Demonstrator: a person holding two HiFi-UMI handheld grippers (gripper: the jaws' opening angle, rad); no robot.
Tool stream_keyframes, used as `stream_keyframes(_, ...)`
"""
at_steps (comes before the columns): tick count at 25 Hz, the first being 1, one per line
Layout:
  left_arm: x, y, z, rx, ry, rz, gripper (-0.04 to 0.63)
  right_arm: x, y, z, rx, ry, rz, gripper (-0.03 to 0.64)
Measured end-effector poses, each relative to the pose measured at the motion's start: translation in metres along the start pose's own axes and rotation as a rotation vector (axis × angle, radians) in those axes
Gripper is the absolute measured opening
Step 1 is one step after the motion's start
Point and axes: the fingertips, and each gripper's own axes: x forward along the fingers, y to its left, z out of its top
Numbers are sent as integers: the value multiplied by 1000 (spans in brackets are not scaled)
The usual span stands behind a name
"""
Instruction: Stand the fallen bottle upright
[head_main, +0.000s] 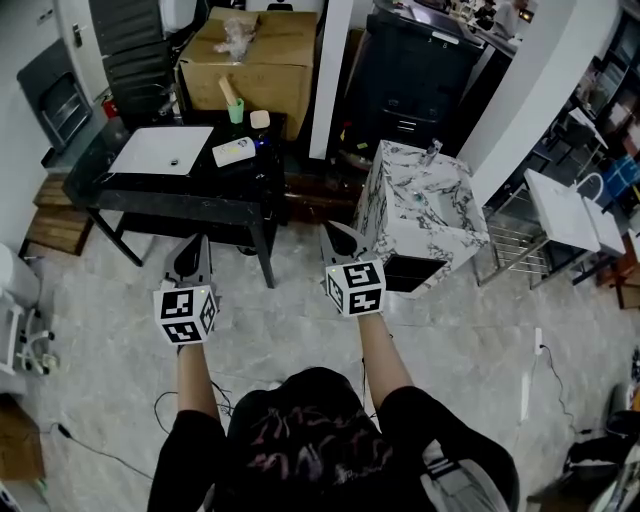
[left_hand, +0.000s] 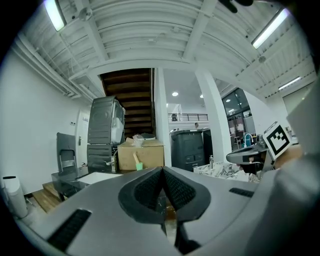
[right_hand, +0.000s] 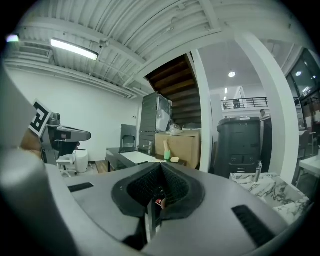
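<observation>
A white bottle (head_main: 238, 151) lies on its side near the right end of the black table (head_main: 130, 185), well ahead of both grippers. A person holds both grippers over the floor, short of the table. My left gripper (head_main: 194, 258) has its jaws pressed together with nothing between them, and its closed tips (left_hand: 162, 172) point about level toward the table. My right gripper (head_main: 336, 238) is also shut and empty, its tips (right_hand: 160, 168) aimed between the table and the marble cabinet (head_main: 400, 225). I cannot make out the bottle in either gripper view.
On the table lie a white board (head_main: 160, 150), a green cup with a stick (head_main: 235, 108) and a small beige lid (head_main: 260, 119). A cardboard box (head_main: 262, 55) stands behind it. A dark bin (head_main: 420, 65) is at the back, and cables (head_main: 170, 405) trail on the floor.
</observation>
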Motion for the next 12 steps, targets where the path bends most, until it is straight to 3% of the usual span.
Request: stream_keyframes(12,12,10,-17,-4,23,-23,17,10,-5,-6,13,2,-27,15)
